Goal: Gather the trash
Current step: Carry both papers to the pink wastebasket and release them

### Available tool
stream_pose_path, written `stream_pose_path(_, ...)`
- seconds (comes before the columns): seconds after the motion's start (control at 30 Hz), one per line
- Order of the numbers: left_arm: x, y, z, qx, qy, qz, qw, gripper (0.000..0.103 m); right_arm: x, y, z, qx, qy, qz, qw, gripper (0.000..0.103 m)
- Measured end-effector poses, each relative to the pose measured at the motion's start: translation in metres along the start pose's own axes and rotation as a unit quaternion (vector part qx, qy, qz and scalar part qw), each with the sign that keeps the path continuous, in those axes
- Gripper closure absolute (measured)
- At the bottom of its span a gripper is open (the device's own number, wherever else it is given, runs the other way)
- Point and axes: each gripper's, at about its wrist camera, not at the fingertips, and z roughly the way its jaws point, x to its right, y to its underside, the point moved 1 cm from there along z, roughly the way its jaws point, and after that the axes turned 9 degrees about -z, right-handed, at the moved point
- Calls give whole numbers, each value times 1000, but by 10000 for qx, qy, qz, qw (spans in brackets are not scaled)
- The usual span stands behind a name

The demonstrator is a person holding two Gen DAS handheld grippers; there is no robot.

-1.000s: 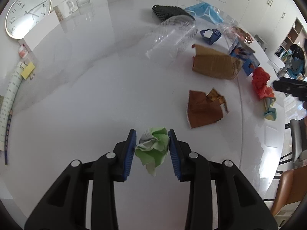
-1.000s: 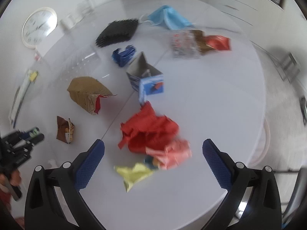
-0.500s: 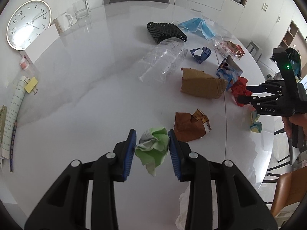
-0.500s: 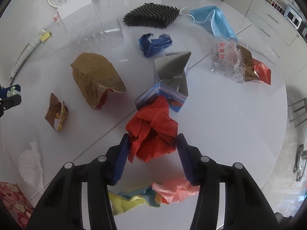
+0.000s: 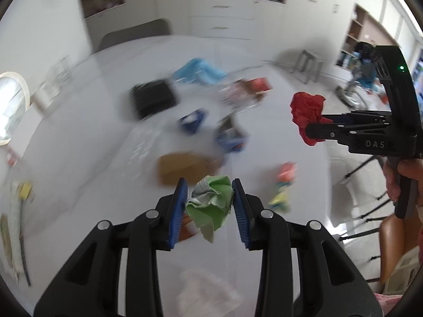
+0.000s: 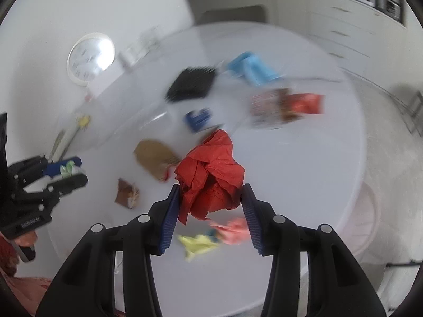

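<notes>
My left gripper (image 5: 209,206) is shut on a crumpled green paper wad (image 5: 211,203) and holds it above the white round table (image 5: 79,137). My right gripper (image 6: 210,206) is shut on a crumpled red paper wad (image 6: 211,177), lifted off the table. The right gripper with the red wad also shows in the left wrist view (image 5: 306,116). The left gripper with the green wad also shows in the right wrist view (image 6: 70,170). Both views are blurred by motion.
On the table lie a brown paper bag (image 6: 156,158), a torn brown wrapper (image 6: 127,192), a blue mask (image 6: 251,68), a black mat (image 6: 193,84), a blue scrap (image 6: 198,119), snack bags (image 6: 285,105) and pink and yellow papers (image 6: 211,237). A clock (image 6: 91,56) lies far left.
Both grippers have risen away from the table with their wads. The right gripper closed on the red wad about half a second ago and has lifted it.
</notes>
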Motion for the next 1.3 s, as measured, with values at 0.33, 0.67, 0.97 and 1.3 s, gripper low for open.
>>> stream_pose_path(0.33, 223, -83, 90, -267, 1211, 474, 9911, 68, 201, 41, -85, -94, 1288, 548, 9901, 55)
stream_pose_path(0.67, 326, -126, 213, -990, 1101, 308, 9885, 64, 301, 62, -84, -313, 953, 548, 9934, 54)
stream_pose_path(0.97, 330, -131, 206, -966, 713, 107, 9927, 22, 321, 57, -58, -478, 485, 356, 9970, 52)
stream_pose_path(1.3, 286, -135, 159, -648, 19, -415, 9970, 9, 310, 55, -17, -769, 124, 43, 9970, 38)
